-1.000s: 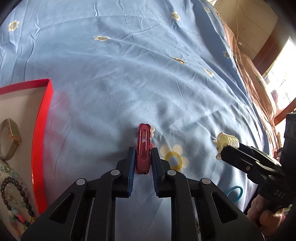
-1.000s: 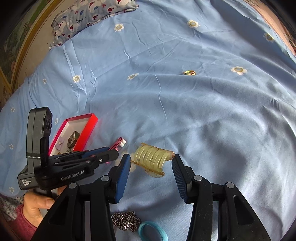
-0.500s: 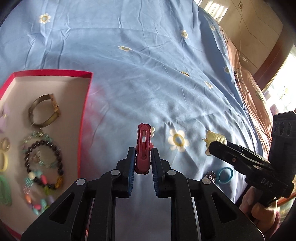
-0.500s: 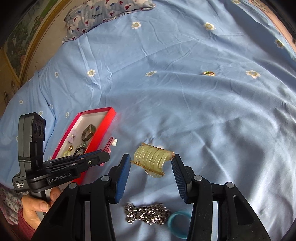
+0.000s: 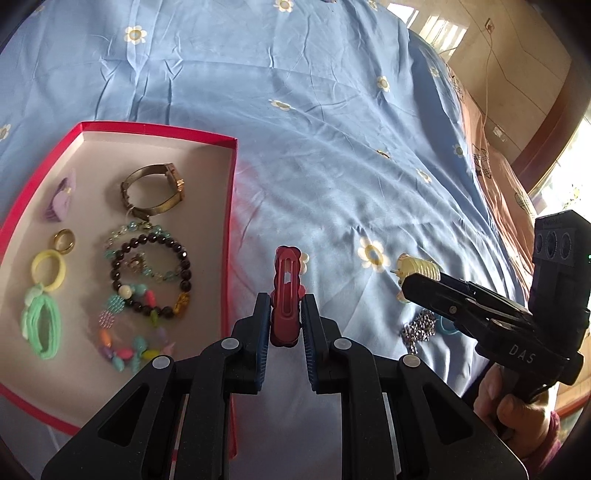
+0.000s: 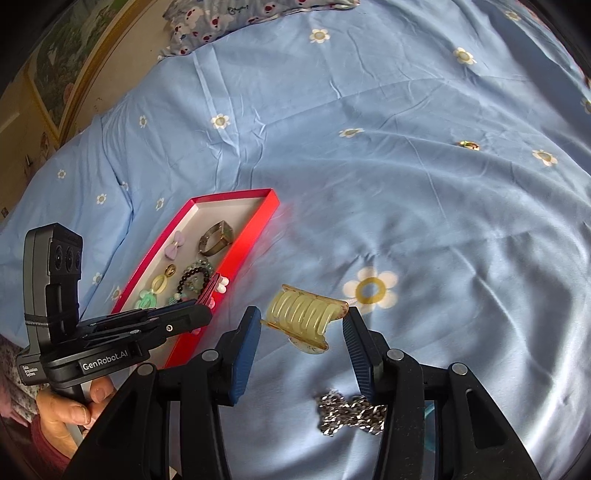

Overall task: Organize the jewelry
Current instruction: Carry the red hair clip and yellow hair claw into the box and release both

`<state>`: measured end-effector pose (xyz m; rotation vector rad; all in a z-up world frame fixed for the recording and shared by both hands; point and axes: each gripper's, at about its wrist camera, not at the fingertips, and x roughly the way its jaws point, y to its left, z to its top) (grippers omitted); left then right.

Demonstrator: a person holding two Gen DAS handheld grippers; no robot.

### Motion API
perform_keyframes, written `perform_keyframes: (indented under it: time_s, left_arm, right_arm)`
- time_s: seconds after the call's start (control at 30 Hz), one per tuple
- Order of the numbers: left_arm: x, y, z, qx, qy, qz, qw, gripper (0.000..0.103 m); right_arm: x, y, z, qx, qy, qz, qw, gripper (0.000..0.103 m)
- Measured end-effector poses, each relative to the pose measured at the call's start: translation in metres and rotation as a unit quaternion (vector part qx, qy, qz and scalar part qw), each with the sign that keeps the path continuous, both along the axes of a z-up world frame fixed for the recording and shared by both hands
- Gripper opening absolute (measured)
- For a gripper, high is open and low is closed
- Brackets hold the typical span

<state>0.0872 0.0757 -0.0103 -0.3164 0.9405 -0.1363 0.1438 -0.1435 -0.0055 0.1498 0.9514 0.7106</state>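
Note:
My left gripper (image 5: 283,317) is shut on a dark red hair clip (image 5: 286,291) with small white flowers, held just right of the red jewelry box (image 5: 231,192). The box holds a gold watch (image 5: 155,192), a dark bead bracelet (image 5: 151,273), a gold ring (image 5: 63,240), hair ties and a lilac bow. My right gripper (image 6: 301,328) is shut on a pale yellow claw clip (image 6: 304,317), held above the bed; it also shows in the left wrist view (image 5: 419,271). A silver chain (image 6: 351,411) and a blue hair tie (image 5: 447,326) lie on the sheet below it.
Everything rests on a blue bedsheet with daisies (image 6: 369,184). A small gold-green item (image 6: 468,144) lies far off on the sheet. A patterned pillow (image 6: 236,18) is at the head. A wall and window (image 5: 517,92) edge the bed.
Both grippers have lifted with their clips and moved toward the red box. The left wrist view now shows much more of the box. The chain has come into the right wrist view.

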Motion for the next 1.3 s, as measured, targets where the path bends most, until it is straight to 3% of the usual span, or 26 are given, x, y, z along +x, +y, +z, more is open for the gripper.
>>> perform_keyframes:
  time_s: [0.7,1.3]
  left_arm:
    - [-0.045,0.044,0.012,0.002,-0.018,0.05,0.9986,0.015]
    - [-0.086,0.118,0.014,0.017,-0.02,0.132,0.9909,0.015]
  right_arm:
    - [-0.029,0.05,0.01,-0.005,-0.013,0.063,0.998,0.047]
    - [-0.048,0.126,0.011,-0.014,-0.02,0.144,0.989,0.047]
